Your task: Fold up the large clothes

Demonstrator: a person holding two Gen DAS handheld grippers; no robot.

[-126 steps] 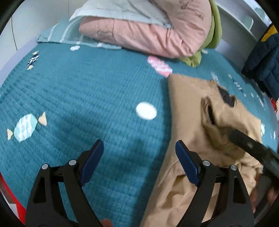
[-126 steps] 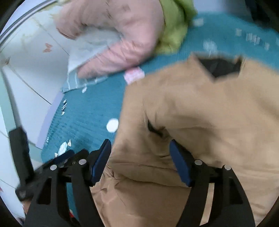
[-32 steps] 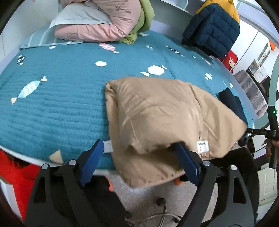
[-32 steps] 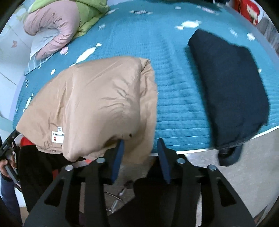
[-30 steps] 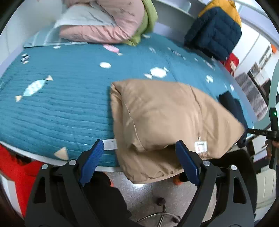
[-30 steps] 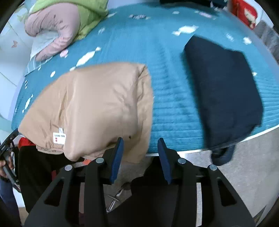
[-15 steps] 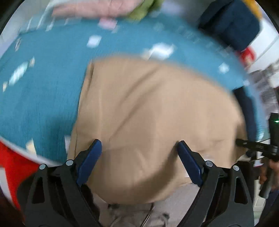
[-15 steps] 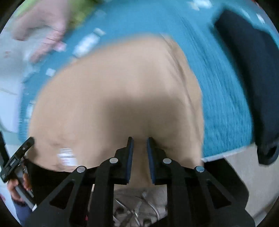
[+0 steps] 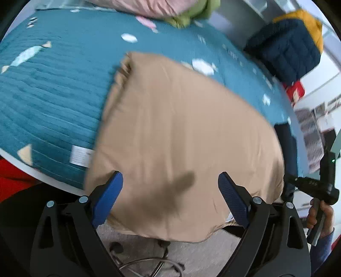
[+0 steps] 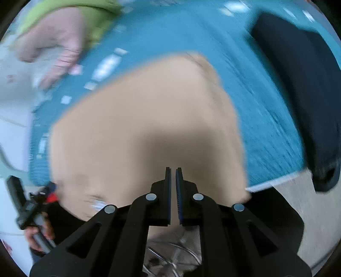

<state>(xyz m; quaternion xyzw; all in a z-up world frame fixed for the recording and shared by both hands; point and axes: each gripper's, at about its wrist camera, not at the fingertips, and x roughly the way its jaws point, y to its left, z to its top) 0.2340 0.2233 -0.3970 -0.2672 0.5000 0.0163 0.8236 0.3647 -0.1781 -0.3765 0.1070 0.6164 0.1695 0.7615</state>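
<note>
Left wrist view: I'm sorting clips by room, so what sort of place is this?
Probably a bedroom: a teal quilted bedspread on a bed, pink bedding heaped at its far end, and a tan garment laid at the edge.

Right wrist view motion-blurred, tan garment (image 10: pixel 145 127) smeared, its white label (image 10: pixel 97 204) unreadable

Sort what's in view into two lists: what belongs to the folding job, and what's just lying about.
In the job: tan coat, left gripper, right gripper.

Lying about: dark folded garment, navy-and-yellow jacket, pink and green bedding, teal bedspread.
</note>
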